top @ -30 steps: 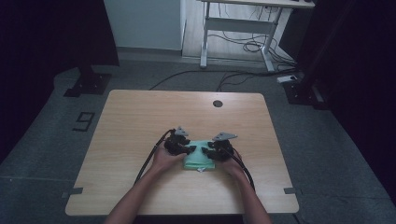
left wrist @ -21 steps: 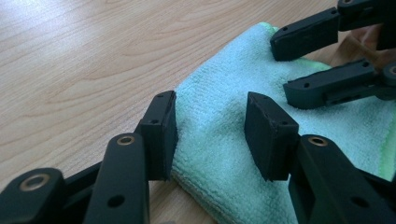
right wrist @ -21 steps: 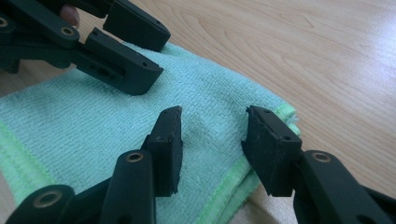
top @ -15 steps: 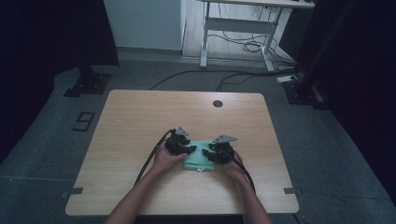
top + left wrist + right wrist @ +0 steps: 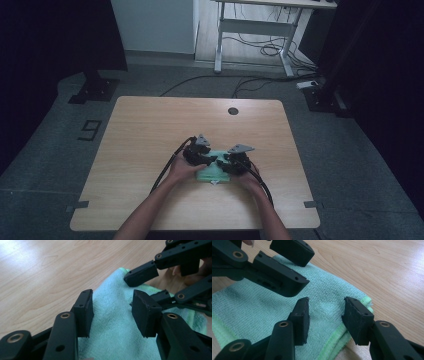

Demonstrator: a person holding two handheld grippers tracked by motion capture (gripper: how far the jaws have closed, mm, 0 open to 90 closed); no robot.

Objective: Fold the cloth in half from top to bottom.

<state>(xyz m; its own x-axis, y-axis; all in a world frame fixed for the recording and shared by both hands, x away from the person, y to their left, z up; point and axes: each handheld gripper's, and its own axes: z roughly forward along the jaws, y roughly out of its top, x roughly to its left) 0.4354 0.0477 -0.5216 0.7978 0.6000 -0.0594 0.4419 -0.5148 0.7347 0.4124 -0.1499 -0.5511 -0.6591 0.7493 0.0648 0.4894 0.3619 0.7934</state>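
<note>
A folded mint-green cloth (image 5: 212, 175) lies on the wooden table (image 5: 150, 125), near its front middle. Both hands hold their grippers over it, tips turned toward each other. My left gripper (image 5: 209, 159) is open in the left gripper view (image 5: 112, 312), its pads apart just above the cloth (image 5: 115, 340) with only the flat fabric below the gap. My right gripper (image 5: 226, 163) is open too (image 5: 325, 315), straddling the cloth's (image 5: 249, 307) folded green-hemmed corner. Each gripper view also shows the other gripper close ahead, the right one (image 5: 150, 286) and the left one (image 5: 309, 267).
A round cable hole (image 5: 233, 111) sits near the table's far edge. Bare wood surrounds the cloth on all sides. Beyond the table stand a white desk frame (image 5: 255, 30) with floor cables, and dark stands at both sides.
</note>
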